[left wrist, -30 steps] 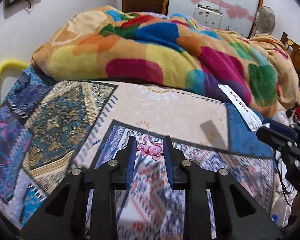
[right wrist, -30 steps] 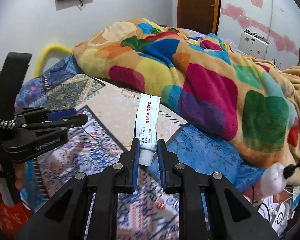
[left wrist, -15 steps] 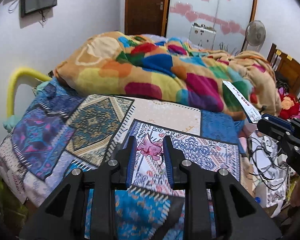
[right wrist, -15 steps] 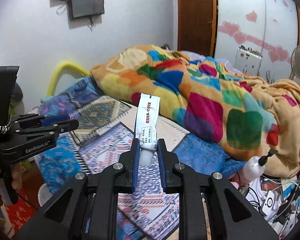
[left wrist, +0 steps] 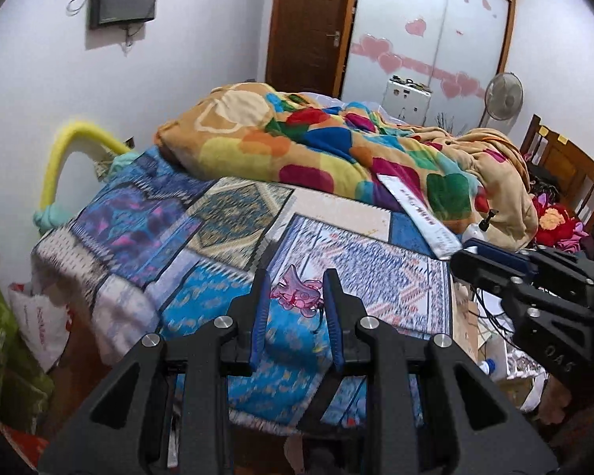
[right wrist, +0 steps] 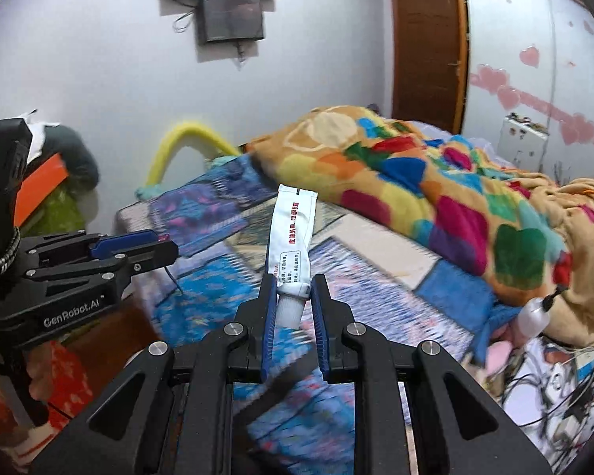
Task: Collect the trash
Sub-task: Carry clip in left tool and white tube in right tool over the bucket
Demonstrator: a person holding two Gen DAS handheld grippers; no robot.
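Observation:
My left gripper (left wrist: 295, 277) is shut on a small crumpled pink wrapper (left wrist: 297, 294) and holds it in the air above the near edge of the bed. My right gripper (right wrist: 293, 283) is shut on the cap end of a white squeeze tube with red and black print (right wrist: 293, 233), which stands upright above the bed. The tube also shows in the left wrist view (left wrist: 419, 211), with the right gripper (left wrist: 461, 255) at the right. The left gripper shows at the left of the right wrist view (right wrist: 162, 247).
The bed carries a patterned blue patchwork cover (left wrist: 202, 229) and a heaped multicoloured blanket (left wrist: 336, 150). A yellow curved rail (left wrist: 65, 150) stands at the bed's left. A white bag (left wrist: 39, 328) lies on the floor at left. Cables and clutter (right wrist: 558, 380) lie right of the bed.
Both grippers have risen and pulled back from the bed, each still holding its item. More of the room and the bed's near edge now shows.

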